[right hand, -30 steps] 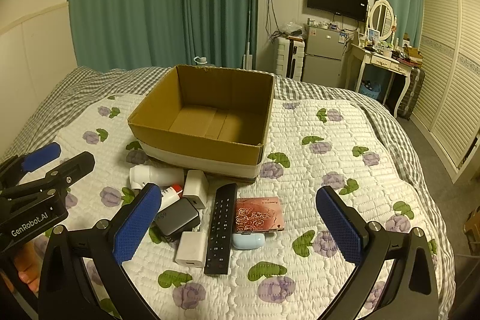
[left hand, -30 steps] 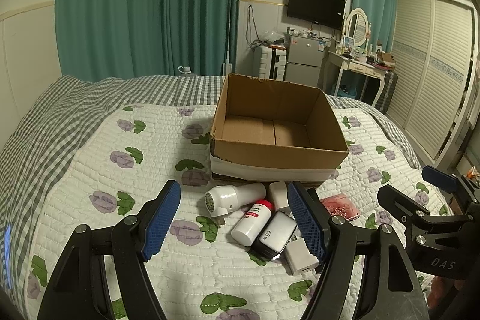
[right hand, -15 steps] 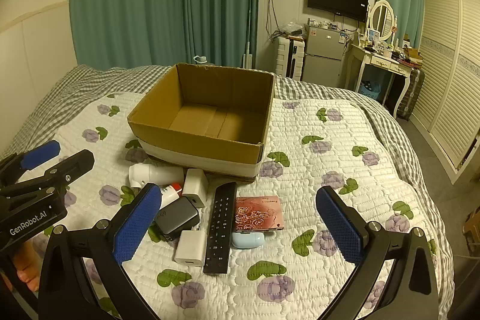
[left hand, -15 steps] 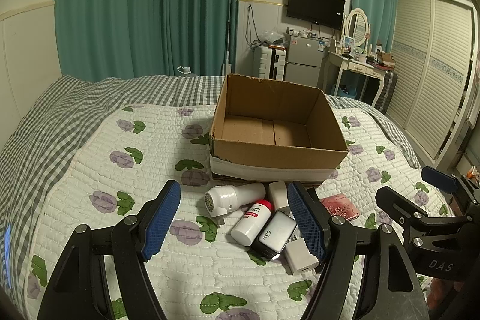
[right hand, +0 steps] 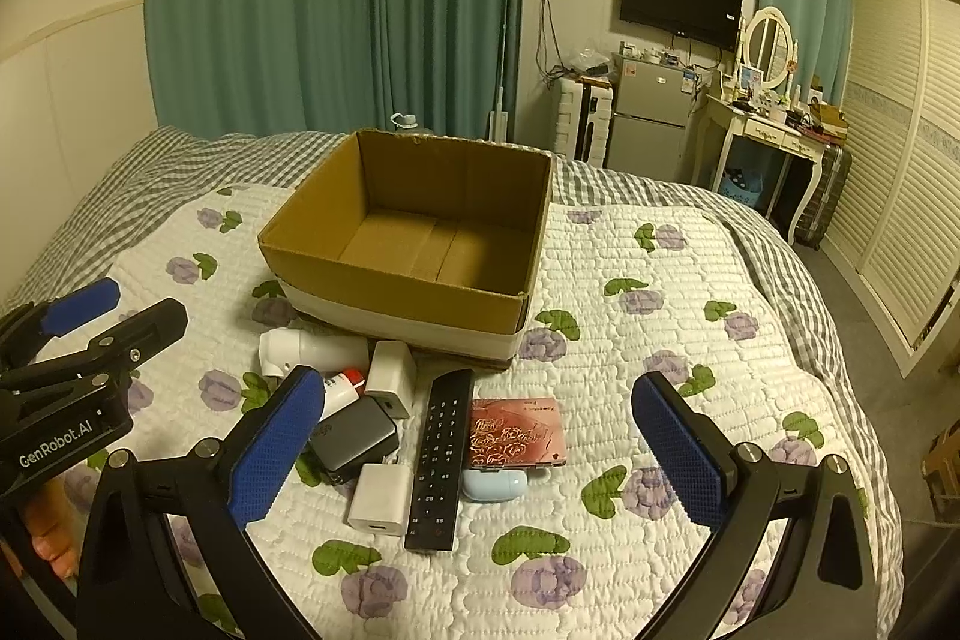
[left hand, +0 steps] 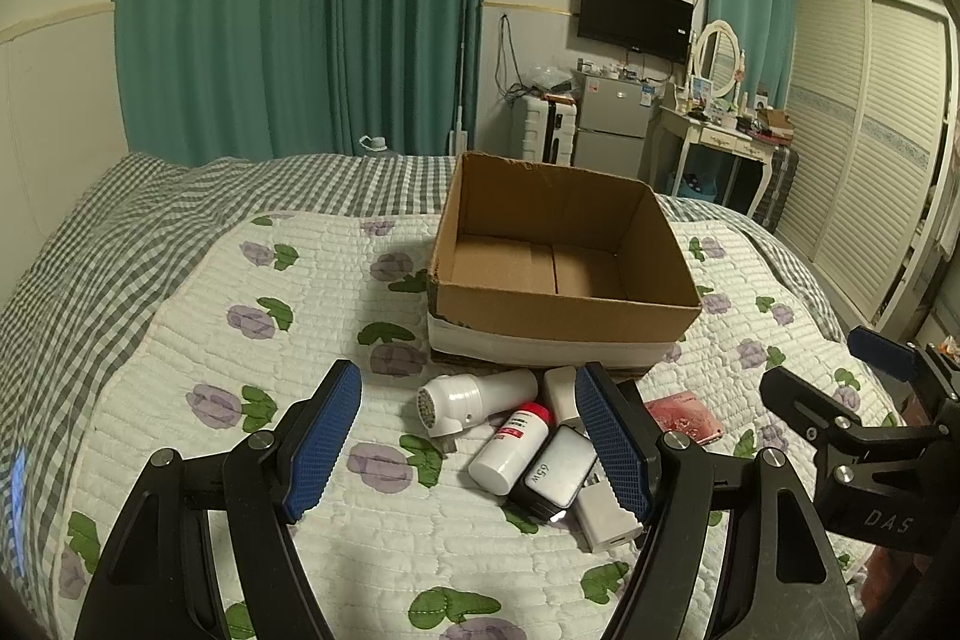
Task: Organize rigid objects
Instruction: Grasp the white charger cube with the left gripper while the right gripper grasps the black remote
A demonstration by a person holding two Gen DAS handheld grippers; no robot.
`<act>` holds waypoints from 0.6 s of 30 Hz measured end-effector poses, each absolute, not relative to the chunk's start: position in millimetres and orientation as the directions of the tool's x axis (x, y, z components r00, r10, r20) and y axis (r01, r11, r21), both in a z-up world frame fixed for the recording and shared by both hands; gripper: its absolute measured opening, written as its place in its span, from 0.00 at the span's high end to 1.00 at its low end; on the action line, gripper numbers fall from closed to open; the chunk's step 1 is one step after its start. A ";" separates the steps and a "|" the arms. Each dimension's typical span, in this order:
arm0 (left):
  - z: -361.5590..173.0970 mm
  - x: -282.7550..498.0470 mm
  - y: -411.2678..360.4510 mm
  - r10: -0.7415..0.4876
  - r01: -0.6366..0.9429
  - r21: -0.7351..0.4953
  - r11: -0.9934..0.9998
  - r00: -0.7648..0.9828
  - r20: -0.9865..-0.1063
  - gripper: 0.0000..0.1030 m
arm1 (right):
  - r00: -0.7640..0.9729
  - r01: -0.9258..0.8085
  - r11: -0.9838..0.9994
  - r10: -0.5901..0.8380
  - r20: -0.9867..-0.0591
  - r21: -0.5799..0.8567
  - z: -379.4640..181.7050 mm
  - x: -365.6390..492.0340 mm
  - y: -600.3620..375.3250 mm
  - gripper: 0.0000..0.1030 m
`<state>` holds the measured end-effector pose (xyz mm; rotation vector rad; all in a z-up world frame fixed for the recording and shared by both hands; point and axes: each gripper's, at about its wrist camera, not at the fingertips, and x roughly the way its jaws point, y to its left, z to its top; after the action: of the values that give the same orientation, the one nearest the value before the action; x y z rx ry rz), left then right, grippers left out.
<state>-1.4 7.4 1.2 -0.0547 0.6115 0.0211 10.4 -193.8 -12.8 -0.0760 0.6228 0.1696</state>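
Note:
An empty cardboard box (left hand: 564,256) (right hand: 414,244) sits on the quilted bed. In front of it lies a cluster: a white hair-dryer-like device (left hand: 474,397) (right hand: 312,347), a white bottle with a red cap (left hand: 510,448), a grey charger (left hand: 555,478) (right hand: 354,439), two white adapters (right hand: 378,499) (right hand: 391,376), a black remote (right hand: 441,448), a red patterned card case (right hand: 517,433) and a pale blue case (right hand: 495,484). My left gripper (left hand: 468,442) is open above the cluster. My right gripper (right hand: 480,454) is open above the remote and card case. Both are empty.
The bed has a flowered white quilt (right hand: 660,340) over a grey checked cover (left hand: 120,232). Teal curtains, a fridge (right hand: 651,118), a dressing table (right hand: 768,130) and slatted wardrobe doors (right hand: 900,172) stand beyond the bed. Each gripper shows at the other view's edge.

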 end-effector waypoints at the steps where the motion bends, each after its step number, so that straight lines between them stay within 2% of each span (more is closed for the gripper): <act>1: 1.1 -1.7 9.1 0.004 -0.037 -0.047 0.998 0.820 -0.572 0.26 | 0.801 -0.182 0.983 0.137 -0.583 -0.019 -12.6 10.4 -195.5 0.01; 6: -8.1 2.5 12.5 0.013 -0.044 -0.039 0.998 0.811 -0.585 0.26 | 0.788 -0.196 0.980 0.147 -0.598 -0.017 -18.8 19.9 -192.4 0.10; 9: -22.5 10.3 13.6 0.013 -0.046 -0.037 0.998 0.788 -0.615 0.26 | 0.747 -0.229 0.973 0.169 -0.643 -0.011 -37.8 31.7 -188.6 0.24; 14: -57.4 25.3 6.9 0.027 -0.034 0.003 0.999 0.735 -0.677 0.26 | 0.593 -0.263 0.963 0.202 -0.780 0.049 -93.0 54.8 -185.1 0.53; 18: -72.8 31.6 1.9 0.038 -0.023 0.031 0.999 0.707 -0.706 0.26 | 0.493 -0.287 0.953 0.237 -0.837 0.101 -129.8 64.3 -180.0 0.64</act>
<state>31.6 1.9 -72.8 0.0199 0.7852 0.0339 64.3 -180.0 -129.8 -0.0545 1.0065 0.3176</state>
